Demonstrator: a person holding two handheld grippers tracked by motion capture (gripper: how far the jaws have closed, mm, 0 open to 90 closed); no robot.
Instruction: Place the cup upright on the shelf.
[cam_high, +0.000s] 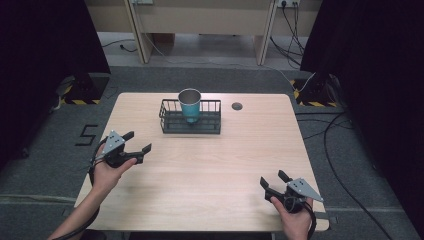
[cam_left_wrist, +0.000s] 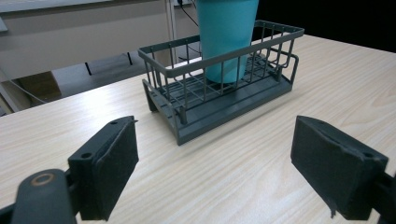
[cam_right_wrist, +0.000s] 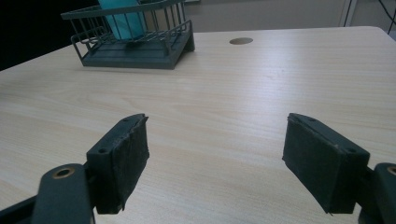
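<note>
Plainly, nothing had been gripped. The cup (cam_high: 190, 104) stood upright in the rack (cam_high: 190, 116), about midway along it, and the rack sat on the far half of the table (cam_high: 210, 175), near the middle of its width. A small round hole (cam_high: 237, 106) lay in the tabletop just to the rack's right.

The left gripper (cam_high: 138, 142) hovered over the table's left side, near the rack but apart from it, jaws spread wide and pointed toward the rack. In the left gripper view the rack (cam_left_wrist: 224, 88) and the cup (cam_left_wrist: 226, 37) stood ahead of the pads (cam_left_wrist: 112, 172), with bare wood between. The right gripper (cam_high: 273, 181) hung at the near right corner, well apart from the rack, jaws likewise spread with nothing between them; its own view showed the rack (cam_right_wrist: 135, 39) far off at upper left.

Judging from this, the work looked to be at its very start, or else just finished: the cup sat in the rack and neither tool touched anything. If the cup was to come out, the whole of it was left: the reach, the closing on the cup's wall, and the lift clear of the wire rim. The left gripper seemed the better placed for that.
</note>
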